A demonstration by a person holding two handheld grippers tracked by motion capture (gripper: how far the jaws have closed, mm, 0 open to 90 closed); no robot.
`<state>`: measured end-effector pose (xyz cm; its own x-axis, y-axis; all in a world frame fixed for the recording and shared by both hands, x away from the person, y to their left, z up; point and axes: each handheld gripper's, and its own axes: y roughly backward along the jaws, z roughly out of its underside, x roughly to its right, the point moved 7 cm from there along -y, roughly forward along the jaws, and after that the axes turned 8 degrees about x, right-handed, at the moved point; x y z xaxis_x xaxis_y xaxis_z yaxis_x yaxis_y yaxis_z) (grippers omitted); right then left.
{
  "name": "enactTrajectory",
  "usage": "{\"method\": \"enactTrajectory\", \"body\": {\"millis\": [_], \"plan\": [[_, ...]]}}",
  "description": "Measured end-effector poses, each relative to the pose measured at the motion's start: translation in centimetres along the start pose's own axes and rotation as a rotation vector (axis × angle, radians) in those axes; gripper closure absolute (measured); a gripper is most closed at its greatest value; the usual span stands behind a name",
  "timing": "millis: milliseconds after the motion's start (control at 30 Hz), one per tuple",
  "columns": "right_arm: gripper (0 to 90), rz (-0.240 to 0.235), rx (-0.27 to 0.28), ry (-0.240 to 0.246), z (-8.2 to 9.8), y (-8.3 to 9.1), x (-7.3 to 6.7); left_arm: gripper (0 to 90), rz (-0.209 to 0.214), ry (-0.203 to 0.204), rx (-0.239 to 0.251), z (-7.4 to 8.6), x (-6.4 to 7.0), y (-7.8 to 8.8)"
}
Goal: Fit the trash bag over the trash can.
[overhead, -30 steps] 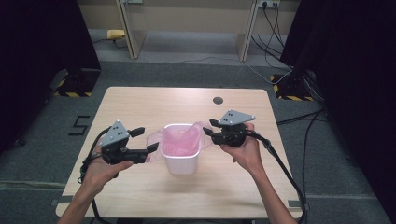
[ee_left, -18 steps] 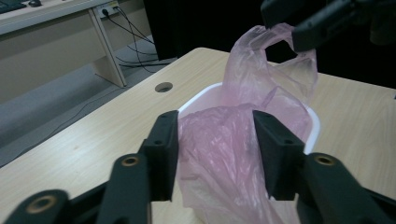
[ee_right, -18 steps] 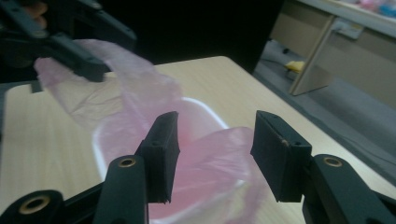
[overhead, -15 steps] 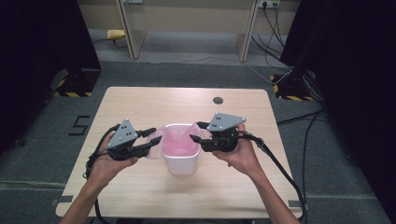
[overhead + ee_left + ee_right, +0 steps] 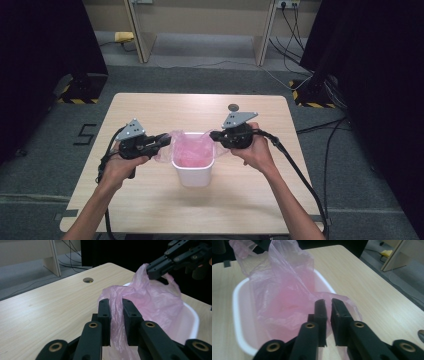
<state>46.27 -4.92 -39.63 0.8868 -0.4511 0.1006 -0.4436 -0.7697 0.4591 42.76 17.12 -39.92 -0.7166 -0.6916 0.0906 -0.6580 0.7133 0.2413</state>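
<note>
We see the pink bag (image 5: 192, 150) lining the white bin (image 5: 193, 174) mid-table (image 5: 260, 200); our left hand-held gripper (image 5: 164, 140) has just closed, pinching its left edge, our right hand-held gripper (image 5: 214, 135) its right edge

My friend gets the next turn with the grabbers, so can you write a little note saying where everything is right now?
Left gripper: jaws have just been closing, now pinching the left edge of the pink bag.
Right gripper: just closed too, pinching the bag's right edge.
The bag sits inside the white bin, mid-table, its edges sticking up above the rim.
Done: both edges gripped.
Left, probably: spread the bag open and fold its edges over the bin's rim.
</note>
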Motion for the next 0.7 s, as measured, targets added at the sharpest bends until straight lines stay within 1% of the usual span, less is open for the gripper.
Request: {"method": "enactTrajectory", "body": {"millis": [33,67,133,167,200,233,267,367,433,500,567,600,667,700], "plan": [[88.0,0.0,0.0,0.0,0.0,0.0,0.0,78.3,-0.005,0.004,-0.004,0.1,-0.2,-0.2],[89.5,0.017,-0.002,-0.002,0.0,-0.2,0.5,78.3,-0.007,0.011,-0.009,0.2,-0.5,-0.5],[90.0,0.025,-0.008,-0.021,0.3,-0.7,1.4,78.8,-0.014,0.023,-0.024,0.6,-1.1,-1.0],[90.0,0.028,-0.013,-0.028,0.4,-1.0,1.7,79.1,-0.017,0.037,-0.03,0.8,-1.4,-1.3],[90.0,0.029,-0.019,-0.033,0.6,-1.3,2.0,79.5,-0.018,0.063,-0.034,1.2,-1.8,-1.7],[90.0,0.021,-0.026,-0.053,0.9,-1.7,2.2,80.2,-0.016,0.082,-0.04,1.5,-2.2,-2.0],[90.0,0.021,-0.033,-0.062,1.2,-2.0,2.4,81.0,-0.015,0.098,-0.046,1.9,-2.4,-2.3],[90.0,0.01,-0.053,-0.086,1.8,-2.9,2.9,82.4,-0.009,0.137,-0.073,3.1,-3.0,-3.0],[90.0,-0.009,-0.061,-0.107,2.2,-3.4,3.0,82.4,0.001,0.172,-0.083,3.7,-3.2,-3.4],[90.0,-0.03,-0.08,-0.123,2.7,-3.9,2.9,82.2,0.015,0.187,-0.096,4.3,-3.3,-3.7],[90.0,-0.046,-0.108,-0.125,3.3,-4.4,2.8,82.1,0.017,0.207,-0.111,4.9,-3.5,-4.0],[90.0,-0.046,-0.122,-0.126,3.6,-4.6,2.8,82.2,0.022,0.215,-0.118,5.1,-3.5,-4.2],[90.0,-0.058,-0.13,-0.132,4.1,-5.1,2.8,82.3,0.021,0.21,-0.13,5.4,-3.6,-4.4],[90.0,-0.074,-0.135,-0.136,4.5,-5.4,2.6,82.7,0.023,0.211,-0.134,5.5,-3.6,-4.6]]}}
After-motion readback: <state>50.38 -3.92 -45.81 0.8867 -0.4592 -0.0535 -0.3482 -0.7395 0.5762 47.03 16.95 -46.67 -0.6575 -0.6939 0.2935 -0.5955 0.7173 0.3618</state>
